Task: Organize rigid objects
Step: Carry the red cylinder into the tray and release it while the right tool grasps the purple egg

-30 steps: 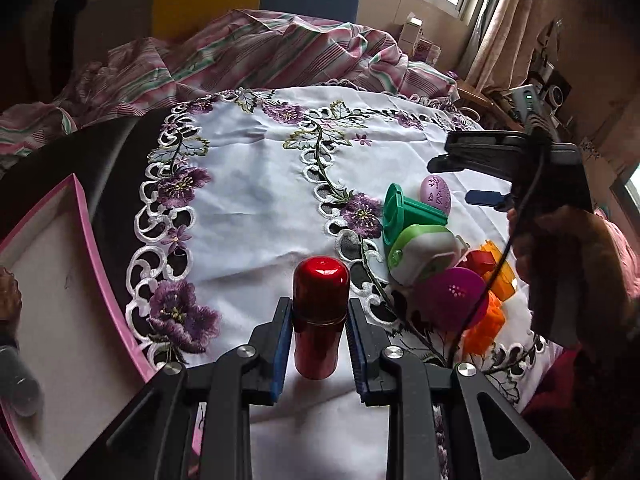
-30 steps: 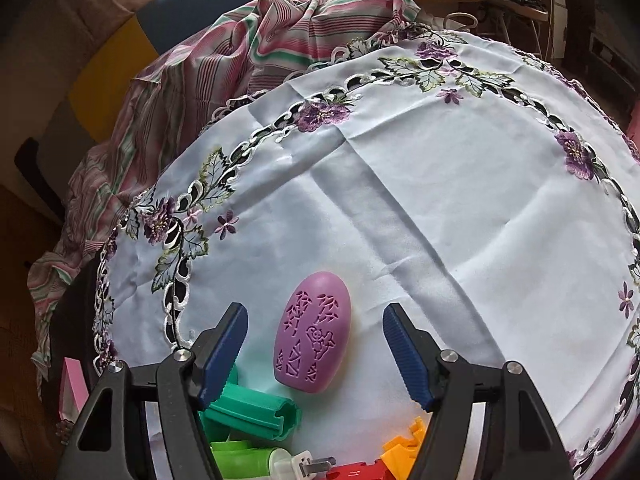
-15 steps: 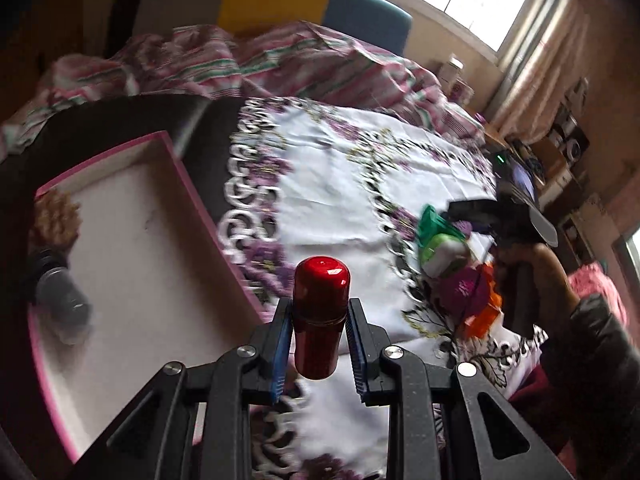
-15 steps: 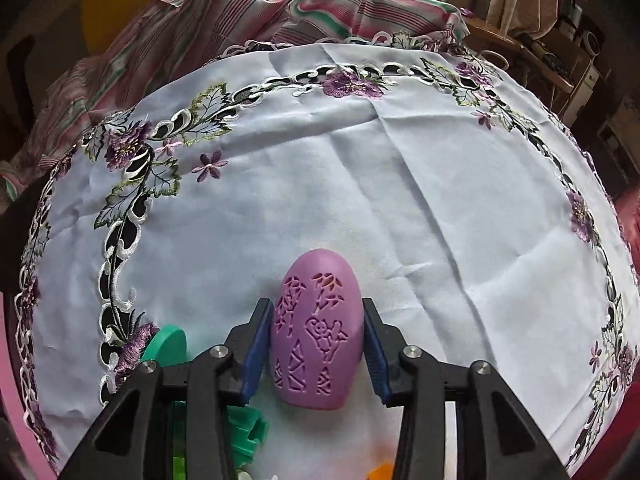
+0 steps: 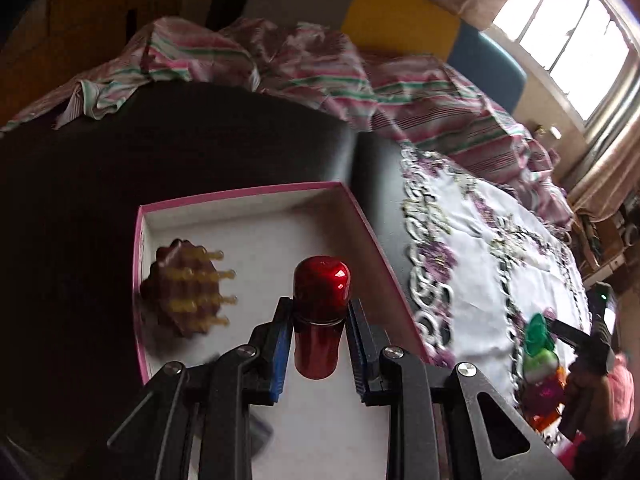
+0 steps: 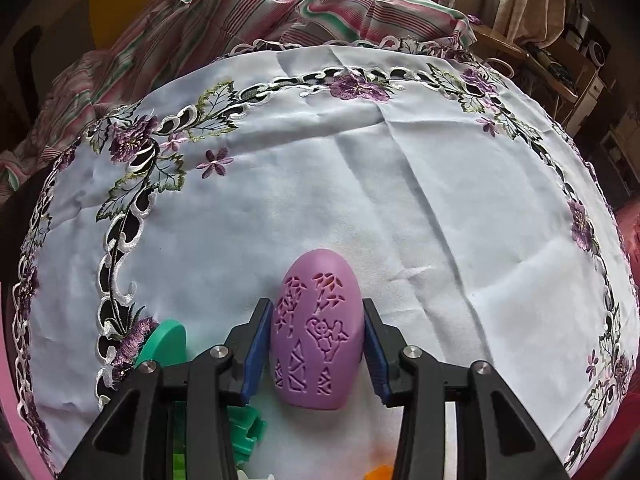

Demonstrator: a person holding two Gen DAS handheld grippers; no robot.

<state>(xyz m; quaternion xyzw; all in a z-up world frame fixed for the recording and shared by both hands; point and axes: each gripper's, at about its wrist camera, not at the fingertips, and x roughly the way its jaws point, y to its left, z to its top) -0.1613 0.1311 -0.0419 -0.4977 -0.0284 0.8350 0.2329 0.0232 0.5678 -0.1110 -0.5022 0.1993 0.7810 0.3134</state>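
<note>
My left gripper [image 5: 318, 320] is shut on a glossy red bottle [image 5: 320, 316] and holds it upright over the pink-rimmed white box [image 5: 248, 196]. A brown massage brush with yellow pegs [image 5: 188, 292] lies in the box at the left. My right gripper [image 6: 318, 340] is shut on a purple egg-shaped object with carved patterns [image 6: 316, 332], just above the white embroidered tablecloth [image 6: 360, 168]. The right gripper also shows in the left wrist view [image 5: 588, 344], at the far right by a pile of small toys.
A green plastic piece [image 6: 168, 344] sits left of the right gripper. Green, magenta and orange toys [image 5: 540, 364] cluster at the cloth's right edge. A striped cloth [image 5: 320, 68] is heaped behind the table. A dark surface [image 5: 100, 200] surrounds the box.
My left gripper carried the red bottle left from the tablecloth to above the box. My right gripper closed on the purple egg and holds it.
</note>
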